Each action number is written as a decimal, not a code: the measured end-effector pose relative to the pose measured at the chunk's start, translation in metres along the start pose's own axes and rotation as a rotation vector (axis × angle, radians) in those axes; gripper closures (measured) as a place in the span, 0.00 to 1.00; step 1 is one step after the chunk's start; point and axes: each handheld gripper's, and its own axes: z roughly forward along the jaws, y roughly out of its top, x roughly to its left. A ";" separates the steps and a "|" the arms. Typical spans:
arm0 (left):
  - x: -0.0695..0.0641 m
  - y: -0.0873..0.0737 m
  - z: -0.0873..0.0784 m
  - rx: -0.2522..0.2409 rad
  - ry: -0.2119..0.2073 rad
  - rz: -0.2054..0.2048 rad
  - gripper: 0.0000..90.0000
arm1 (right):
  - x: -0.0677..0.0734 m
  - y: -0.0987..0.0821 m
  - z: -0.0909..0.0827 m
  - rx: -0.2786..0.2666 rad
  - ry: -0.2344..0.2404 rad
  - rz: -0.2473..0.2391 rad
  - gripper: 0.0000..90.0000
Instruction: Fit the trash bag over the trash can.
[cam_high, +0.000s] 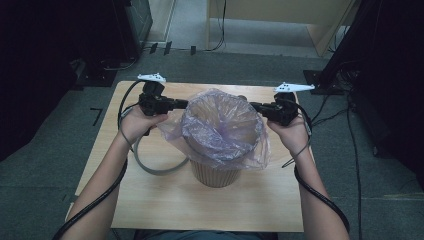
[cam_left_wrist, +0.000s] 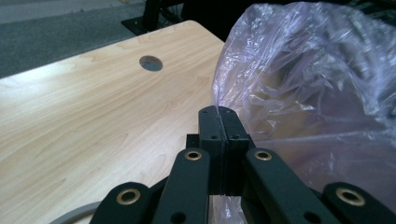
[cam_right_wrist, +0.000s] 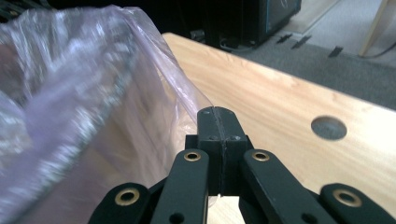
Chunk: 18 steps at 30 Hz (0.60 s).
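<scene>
In the high view, a ribbed tan bin (cam_high: 216, 172) is seen standing near the middle of the wooden bench (cam_high: 150, 200), lined with a translucent purple plastic bag (cam_high: 220, 127) whose edge is draped over the rim and down the bin's sides. The left gripper (cam_high: 184, 104) is held at the bag's left side, toward the far left corner of the bench, and the right gripper (cam_high: 252, 106) at the bag's right side, toward the far right corner; each is carried in a hand, with a cable trailing along the forearm, and a grey loop of cable (cam_high: 150, 167) is laid on the bench beside the bin. In the left gripper view, the left gripper (cam_left_wrist: 219, 112) is seen with its jaws pressed together on a fold of the plastic bag (cam_left_wrist: 317, 84), which is pinched between the pads; a round hole (cam_left_wrist: 151, 63) is cut in the bench (cam_left_wrist: 84, 121) near its far edge. In the right gripper view, the right gripper (cam_right_wrist: 218, 112) is likewise closed, a thin edge of the plastic bag (cam_right_wrist: 93, 93) being clamped between its pads, and another round hole (cam_right_wrist: 328, 128) is visible in the bench (cam_right_wrist: 280, 93) beyond.
</scene>
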 end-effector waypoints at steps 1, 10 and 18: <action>0.001 -0.002 0.001 0.005 0.005 0.001 1.00 | -0.001 -0.003 0.002 0.008 0.000 0.004 1.00; 0.001 -0.012 -0.002 -0.016 -0.027 0.000 0.90 | -0.008 -0.013 -0.008 0.004 0.008 0.013 0.88; -0.013 -0.003 -0.029 -0.064 -0.063 0.052 0.63 | 0.002 0.009 -0.038 -0.062 -0.016 -0.023 0.67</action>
